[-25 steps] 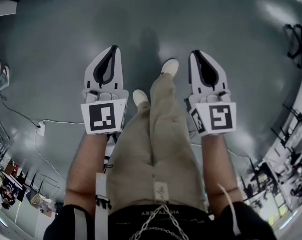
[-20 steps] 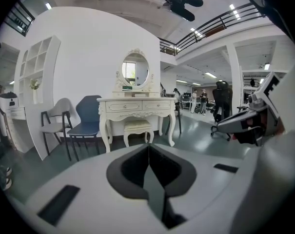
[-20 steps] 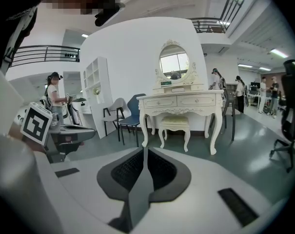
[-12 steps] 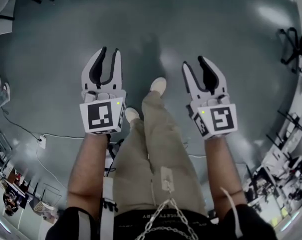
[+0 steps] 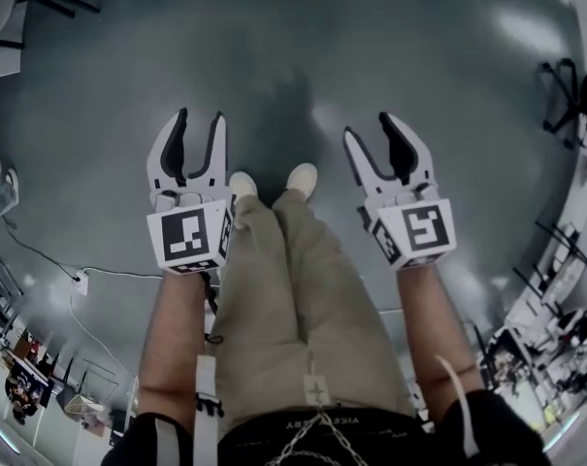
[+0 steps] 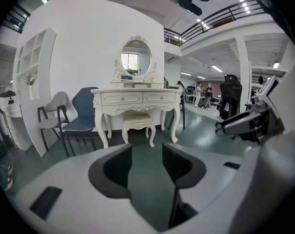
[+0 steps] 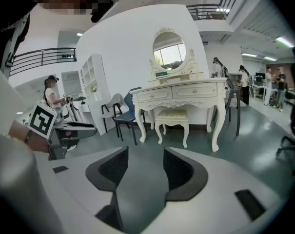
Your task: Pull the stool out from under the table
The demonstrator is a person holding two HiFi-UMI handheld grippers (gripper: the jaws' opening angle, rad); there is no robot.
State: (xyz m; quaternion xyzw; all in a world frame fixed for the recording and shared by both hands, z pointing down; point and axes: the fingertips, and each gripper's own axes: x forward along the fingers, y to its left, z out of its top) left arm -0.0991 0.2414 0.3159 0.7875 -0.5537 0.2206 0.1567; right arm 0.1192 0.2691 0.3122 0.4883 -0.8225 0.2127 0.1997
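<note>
The stool (image 6: 137,122) and the table (image 6: 132,97) are cream-white, the chair (image 6: 83,112) on their left is dark blue, the floor (image 5: 293,56) grey-green, the trousers (image 5: 293,299) beige.

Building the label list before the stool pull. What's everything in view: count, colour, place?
carved dressing table with oval mirror: 1, cream, against the white wall ahead
cushioned stool: 1, cream, tucked under the table between its legs
moulded chair: 1, dark blue, left of the table
second chair: 1, pale grey, left of the blue one
shelf unit: 1, white, far left wall
cable: 1, white, on the floor at the person's left
floor: grey-green, glossy
trousers: beige, centre of head view
shoes: 2, white, between the grippers
left gripper: white, black pads, jaws opening, nothing between
right gripper: same, opening, nothing between
</note>
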